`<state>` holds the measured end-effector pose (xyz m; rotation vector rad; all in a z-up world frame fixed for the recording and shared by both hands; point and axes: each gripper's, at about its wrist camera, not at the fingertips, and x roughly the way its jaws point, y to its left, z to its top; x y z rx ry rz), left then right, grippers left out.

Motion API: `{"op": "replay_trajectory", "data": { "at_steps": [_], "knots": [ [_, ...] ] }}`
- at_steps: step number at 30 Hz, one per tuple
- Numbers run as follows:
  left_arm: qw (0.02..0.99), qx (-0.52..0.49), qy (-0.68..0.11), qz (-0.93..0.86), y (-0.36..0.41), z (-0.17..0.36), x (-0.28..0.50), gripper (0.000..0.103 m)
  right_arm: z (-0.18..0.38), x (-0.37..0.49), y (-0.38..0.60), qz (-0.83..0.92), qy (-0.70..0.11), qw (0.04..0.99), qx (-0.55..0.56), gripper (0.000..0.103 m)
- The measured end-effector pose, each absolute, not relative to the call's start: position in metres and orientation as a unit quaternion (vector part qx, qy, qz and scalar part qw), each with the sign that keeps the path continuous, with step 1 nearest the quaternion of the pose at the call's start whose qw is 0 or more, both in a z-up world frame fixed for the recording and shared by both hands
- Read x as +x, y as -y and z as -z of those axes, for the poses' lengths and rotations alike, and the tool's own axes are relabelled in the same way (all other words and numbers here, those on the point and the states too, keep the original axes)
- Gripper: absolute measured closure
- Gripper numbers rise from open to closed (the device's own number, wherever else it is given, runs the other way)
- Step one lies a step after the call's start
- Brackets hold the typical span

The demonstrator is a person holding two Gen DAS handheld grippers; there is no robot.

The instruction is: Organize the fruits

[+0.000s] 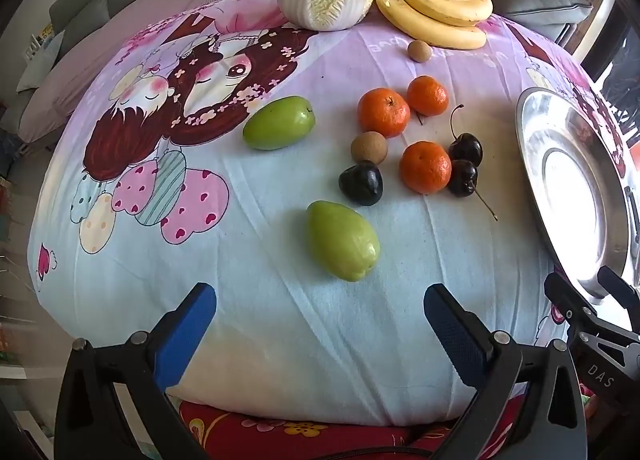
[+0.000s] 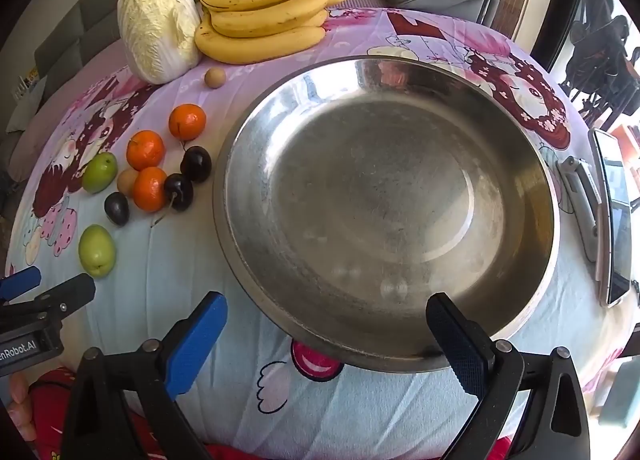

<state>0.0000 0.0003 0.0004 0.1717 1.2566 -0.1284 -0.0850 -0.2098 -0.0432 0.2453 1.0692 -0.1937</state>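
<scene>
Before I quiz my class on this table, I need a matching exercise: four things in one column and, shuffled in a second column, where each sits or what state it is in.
Things:
1. bananas
2. metal basin
3. phone
4. nearest green fruit

Places or states:
A. holds nothing
B. in front of the left gripper's open jaws
C. beside the cabbage at the far edge
D. at the table's right edge, beyond the basin

Pairs: 1-C, 2-A, 3-D, 4-B
</scene>
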Motion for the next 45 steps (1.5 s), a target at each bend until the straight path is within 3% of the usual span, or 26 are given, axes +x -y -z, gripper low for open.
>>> {"op": "replay_trajectory", "data": {
  "at_steps": [45],
  "knots": [
    [0.825,0.086,-0.554,0.068,0.0033,-0.0068,-0.0065,0.0,0.0417,-0.0867,0.2089,0.097,-0.512,0.846,0.113,0.001]
  ]
}}
